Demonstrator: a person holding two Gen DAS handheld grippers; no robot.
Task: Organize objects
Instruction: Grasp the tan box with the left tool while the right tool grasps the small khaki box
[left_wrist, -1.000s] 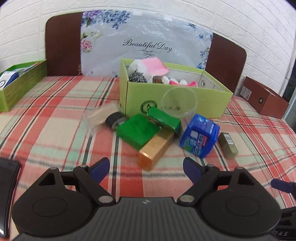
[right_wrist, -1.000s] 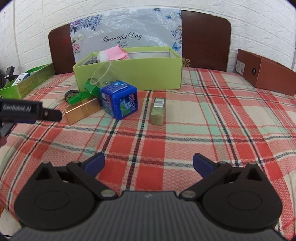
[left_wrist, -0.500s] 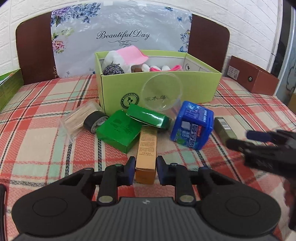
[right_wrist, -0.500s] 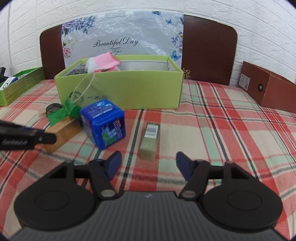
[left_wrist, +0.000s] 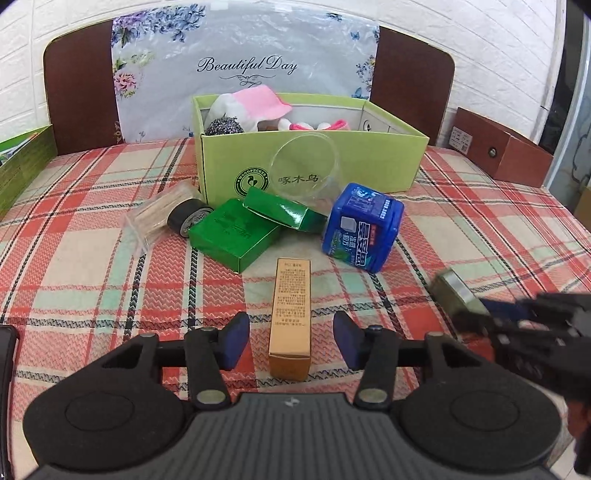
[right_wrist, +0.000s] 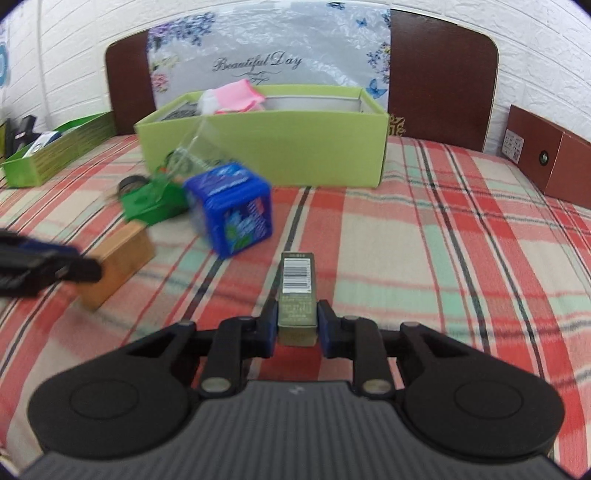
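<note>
A long gold box (left_wrist: 290, 314) lies lengthwise on the plaid cloth between the fingers of my left gripper (left_wrist: 290, 338). The jaws are opening and both pads stand clear of the box. In the right wrist view an olive box with a barcode (right_wrist: 297, 291) sits between the fingers of my right gripper (right_wrist: 297, 326). Those jaws are closing, and both blue pads press on the box's sides. Farther off lie a blue cube container (left_wrist: 362, 232), two green boxes (left_wrist: 232, 232), a tape roll (left_wrist: 188, 219) and a toothpick packet (left_wrist: 159, 218).
A light-green open box (left_wrist: 369, 170) holding cloths and a scourer stands behind the pile, with a clear round lid (left_wrist: 304, 162) leaning on its front. A brown box (left_wrist: 498, 151) sits at the far right and a green tray (left_wrist: 22, 166) at the far left.
The left jaws closed around the gold box, then spread apart again; the box now lies straight between them. The right gripper came forward and closed from wide open onto the olive box.
</note>
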